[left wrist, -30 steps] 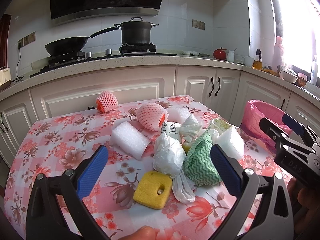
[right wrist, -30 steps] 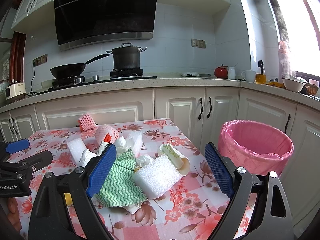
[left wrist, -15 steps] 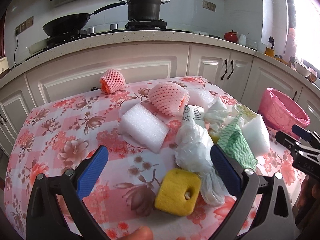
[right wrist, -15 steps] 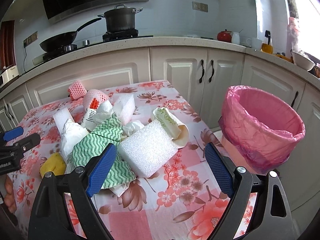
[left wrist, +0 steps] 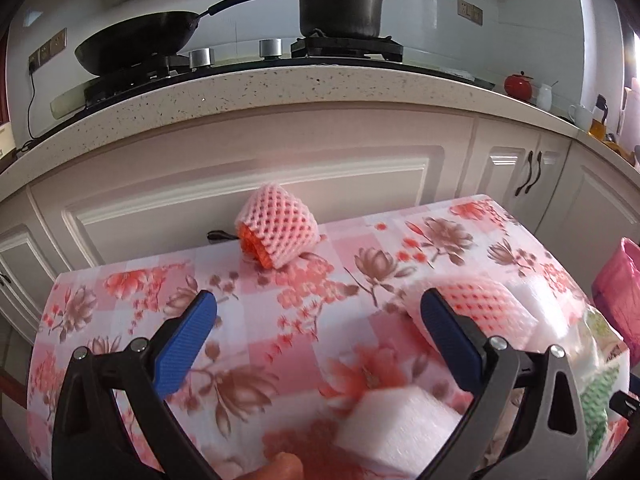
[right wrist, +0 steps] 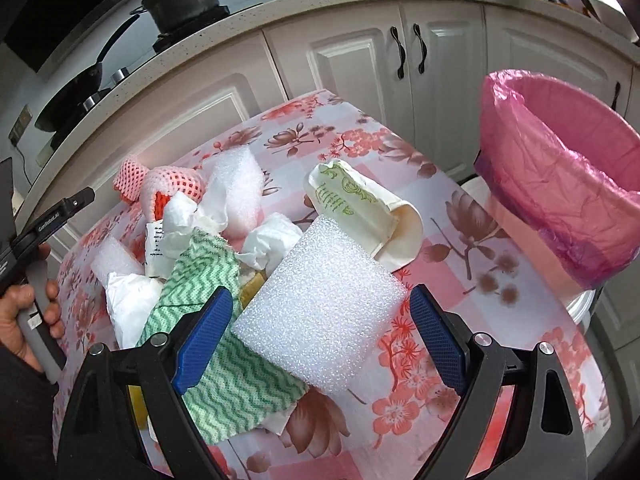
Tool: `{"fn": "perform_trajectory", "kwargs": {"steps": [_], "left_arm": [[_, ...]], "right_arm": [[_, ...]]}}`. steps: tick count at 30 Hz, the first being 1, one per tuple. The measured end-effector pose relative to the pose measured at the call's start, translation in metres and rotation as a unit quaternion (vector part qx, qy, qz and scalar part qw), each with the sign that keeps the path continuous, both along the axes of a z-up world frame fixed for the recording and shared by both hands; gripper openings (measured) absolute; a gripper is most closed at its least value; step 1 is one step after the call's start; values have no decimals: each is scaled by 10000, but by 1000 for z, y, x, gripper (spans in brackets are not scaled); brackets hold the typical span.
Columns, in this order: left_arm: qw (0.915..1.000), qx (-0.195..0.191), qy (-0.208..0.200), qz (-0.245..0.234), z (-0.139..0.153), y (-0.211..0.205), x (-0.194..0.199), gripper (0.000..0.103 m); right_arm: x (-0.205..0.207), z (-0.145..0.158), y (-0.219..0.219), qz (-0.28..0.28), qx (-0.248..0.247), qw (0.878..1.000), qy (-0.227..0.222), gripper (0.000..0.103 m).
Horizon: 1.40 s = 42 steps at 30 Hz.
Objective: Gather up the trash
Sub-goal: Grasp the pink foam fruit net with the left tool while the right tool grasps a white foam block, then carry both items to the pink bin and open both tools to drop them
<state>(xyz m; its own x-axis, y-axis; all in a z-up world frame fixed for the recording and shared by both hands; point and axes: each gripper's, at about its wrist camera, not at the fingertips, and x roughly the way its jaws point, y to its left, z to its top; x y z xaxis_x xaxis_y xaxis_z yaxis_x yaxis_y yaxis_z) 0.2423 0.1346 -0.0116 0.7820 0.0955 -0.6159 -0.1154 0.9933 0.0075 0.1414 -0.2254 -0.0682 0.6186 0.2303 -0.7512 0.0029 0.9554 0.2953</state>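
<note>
A heap of trash lies on the floral table (right wrist: 420, 364). In the right wrist view my right gripper (right wrist: 320, 332) is open, its jaws on either side of a white foam block (right wrist: 320, 308). Beside it lie a green zigzag cloth (right wrist: 200, 276), a paper cup (right wrist: 360, 208), crumpled tissue (right wrist: 272, 240) and a pink foam net (right wrist: 172, 188). The pink-lined bin (right wrist: 560, 196) stands to the right. In the left wrist view my left gripper (left wrist: 316, 336) is open and empty above the tablecloth, facing a pink foam net (left wrist: 276, 232) near the far edge.
A second foam net (left wrist: 476, 308) and a white foam block (left wrist: 400, 428) lie by the left gripper's right jaw. White cabinets (left wrist: 248, 184) and a counter with a wok (left wrist: 136, 44) and a pot (left wrist: 340, 4) stand behind the table. The bin edge (left wrist: 620, 292) shows at far right.
Both grippers moved forward and down. The left one has passed the sponge and plastic bag toward the far foam net. The right one has closed in around the white foam block.
</note>
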Motion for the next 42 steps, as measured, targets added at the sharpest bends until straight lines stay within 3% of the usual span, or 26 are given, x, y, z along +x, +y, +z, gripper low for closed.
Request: {"fn": "perform_trajectory", "kwargs": {"steps": [9,12,18,19,20,23,30,35,42], "left_arm": [[9990,28,445,98,-28,47,100,96],[9979,86,635,97,-38,54,125,83],[9961,157,840,-202,-53,49,145,47],[9962,154,824,-243,-52,47,145,36],[9963,162,808,-260,-50,44,142,31],[9966,75,760,-315,-44,40,133,28],[9981,-46,463,-411,-14,20,86,28],[9981,-249,98,-550,23,-3,43,28],[9899,-799,-310,-1132,68,-74,-2,30]], "right_arm": [[11,-14,-4,-512,-78,9976,451,84],[11,-15,-5,-539,-155,9972,497,66],[11,-14,-5,-413,-234,9977,479,64],[10,-13,-4,-390,-262,9979,454,64],[9,-12,-4,-374,-296,9979,432,64],[1,-7,-4,-307,-360,9983,343,64],[-13,18,-15,-297,-315,9991,-11,64],[-17,39,-36,-487,-329,9978,-295,64],[-18,69,-86,-856,-352,9934,-678,64]]}}
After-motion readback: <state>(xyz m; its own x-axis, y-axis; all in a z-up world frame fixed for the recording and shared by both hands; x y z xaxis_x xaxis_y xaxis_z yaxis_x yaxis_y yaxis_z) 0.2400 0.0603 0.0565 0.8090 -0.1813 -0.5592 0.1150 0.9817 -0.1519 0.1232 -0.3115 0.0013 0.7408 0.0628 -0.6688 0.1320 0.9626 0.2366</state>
